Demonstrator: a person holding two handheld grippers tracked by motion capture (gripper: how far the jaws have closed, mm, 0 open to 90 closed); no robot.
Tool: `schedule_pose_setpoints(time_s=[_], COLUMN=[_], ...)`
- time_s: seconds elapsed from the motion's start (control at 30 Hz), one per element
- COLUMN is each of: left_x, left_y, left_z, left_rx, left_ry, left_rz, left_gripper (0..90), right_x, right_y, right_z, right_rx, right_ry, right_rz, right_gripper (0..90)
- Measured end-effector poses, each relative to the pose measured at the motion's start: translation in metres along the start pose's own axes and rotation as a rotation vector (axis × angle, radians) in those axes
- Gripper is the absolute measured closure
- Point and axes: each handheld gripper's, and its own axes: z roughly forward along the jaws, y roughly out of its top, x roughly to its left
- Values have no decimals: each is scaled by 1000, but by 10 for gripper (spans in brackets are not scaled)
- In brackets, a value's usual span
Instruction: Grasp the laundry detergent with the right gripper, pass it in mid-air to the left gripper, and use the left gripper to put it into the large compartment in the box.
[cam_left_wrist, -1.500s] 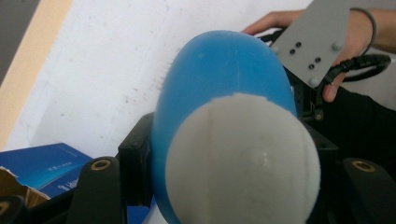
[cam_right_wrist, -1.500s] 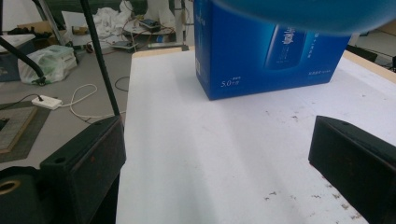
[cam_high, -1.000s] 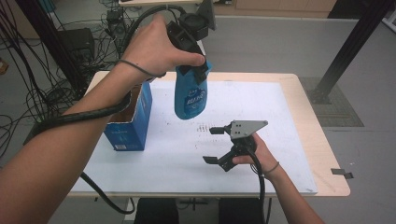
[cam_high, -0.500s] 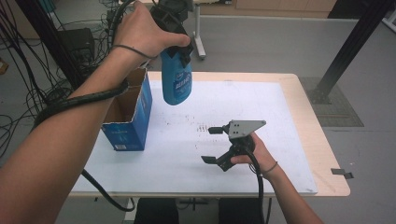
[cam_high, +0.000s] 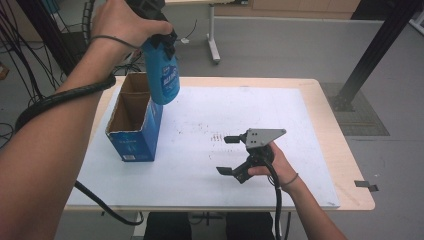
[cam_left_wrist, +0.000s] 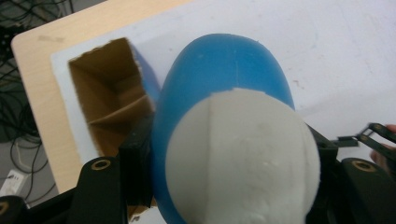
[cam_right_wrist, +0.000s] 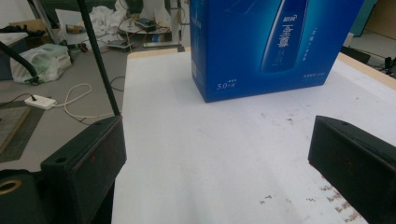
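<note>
1. Compared with a second ago, the blue bottle (cam_high: 163, 75) is sitting further left and further back, now hanging right over the far end of the open blue box (cam_high: 134, 126) instead of out over the white sheet (cam_high: 240, 120).
2. Left gripper (cam_high: 150, 30) is clamping the bottle up near its top, so the bottle is dangling in the air, bottom end pointing down.
3. From the left gripper view, the bottle (cam_left_wrist: 224, 154) is blocking most of the frame, and the box's cardboard divider (cam_left_wrist: 119, 116) is showing just beside it.
4. Right gripper (cam_high: 229, 155) is resting on the near right part of the bench (cam_high: 330, 105), jaws standing wide with nothing between them, same spot as before.
5. Right gripper view is looking across the sheet at the box (cam_right_wrist: 266, 46), which is standing upright, well apart from that gripper.
</note>
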Motion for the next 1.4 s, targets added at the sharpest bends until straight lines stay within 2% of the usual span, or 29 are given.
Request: schedule_pose_setpoints(time_s=[0.13, 0.3, 0.5, 0.67, 0.83, 1.2, 1.4], left_x=[18, 39, 56, 65, 72, 71, 73], left_y=[-6, -11, -16, -20, -22, -21, -22], left_z=[-1, -1, 2, 6, 12, 30, 47], left_rx=[0, 10, 20, 33, 47, 83, 113], left_ry=[24, 50, 72, 86, 83, 81, 80], left_rz=[-67, -130, -201, -224, -240, -248, -250], left_gripper=[376, 375, 375, 375, 375, 375, 375], right_x=[1, 2, 4, 5, 5, 5, 5], right_y=[1, 4, 5, 5, 5, 6, 5], right_z=[0, 1, 1, 0, -1, -1, -2], right_rx=[-1, 3, -1, -2, 3, 2, 2], right_ry=[3, 2, 4, 0, -4, -4, -6], right_rz=[-4, -9, -14, -11, -11, -13, -11], right_gripper=[38, 38, 37, 38, 37, 38, 38])
